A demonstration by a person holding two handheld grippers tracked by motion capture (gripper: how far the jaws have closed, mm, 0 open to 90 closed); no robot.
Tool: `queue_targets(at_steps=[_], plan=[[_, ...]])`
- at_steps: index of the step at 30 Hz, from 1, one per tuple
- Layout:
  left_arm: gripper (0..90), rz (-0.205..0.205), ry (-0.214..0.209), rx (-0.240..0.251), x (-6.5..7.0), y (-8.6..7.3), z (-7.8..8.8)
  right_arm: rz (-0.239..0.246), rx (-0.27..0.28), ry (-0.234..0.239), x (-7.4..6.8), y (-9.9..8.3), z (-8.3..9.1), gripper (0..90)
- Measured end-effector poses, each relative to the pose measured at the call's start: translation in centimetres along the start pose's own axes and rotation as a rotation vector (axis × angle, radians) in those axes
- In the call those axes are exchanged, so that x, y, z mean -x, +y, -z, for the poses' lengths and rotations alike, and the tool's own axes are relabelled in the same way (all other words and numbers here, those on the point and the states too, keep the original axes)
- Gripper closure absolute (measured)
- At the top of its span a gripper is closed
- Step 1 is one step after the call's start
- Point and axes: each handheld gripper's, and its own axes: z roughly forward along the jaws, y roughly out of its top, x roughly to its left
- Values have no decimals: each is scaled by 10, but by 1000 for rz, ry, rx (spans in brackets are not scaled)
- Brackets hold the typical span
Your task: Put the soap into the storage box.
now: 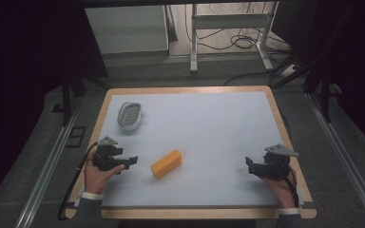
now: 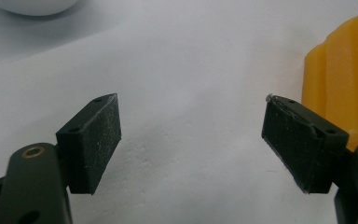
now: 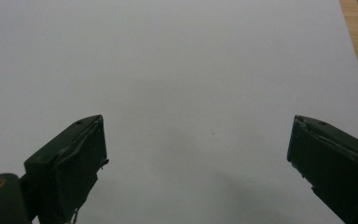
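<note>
The left gripper [image 1: 132,160] is sitting low on the white mat [image 1: 218,123], jaws standing wide apart with nothing between them, pointing at the orange block [image 1: 166,164] lying just beside it, near the mat's front middle. In the left gripper view the block [image 2: 342,79] is showing right behind the right-hand jaw, close but apparently not touching, though that edge of the picture is cramped. The right gripper [image 1: 250,165] is waiting well apart on the far side, its jaws spread wide too over bare mat [image 3: 191,70], holding nothing. A white oval dish [image 1: 129,115] with a ribbed inside is resting near the back left corner.

Now, that block: it is looking like a soap bar, waxy and ridged along its side, so probably solid, fairly light and a bit slick. It is lying at an angle, long sides facing front and back. The best hold, I'm judging, is across the narrow width at the middle, pads flat on the two long faces, squeezing gently so it is not squirting out.
</note>
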Motion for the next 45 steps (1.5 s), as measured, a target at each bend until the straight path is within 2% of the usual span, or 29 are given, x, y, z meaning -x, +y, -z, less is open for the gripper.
queue_targets(at_steps=[6,22,31,37,40,41,45], plan=[[206,10,8,31,0,1,2,-8,12,-1,5,-1,2,49],[200,-1,5,-6,-1,0,-3,1,16,-11,7,-3,3,50],[200,3,7,-2,-1,0,0,-5,22,-12,8,-3,5,51],[201,-1,39,-13,0,2,2,-9,30,0,6,-3,6,53],[200,-15,71,-23,3,5,4,-13,29,4,9,-5,6,54],[200,-34,83,-19,7,7,7,-12,25,5,10,-5,6,54],[199,-35,77,-9,9,11,12,-12,23,11,11,-7,5,54]])
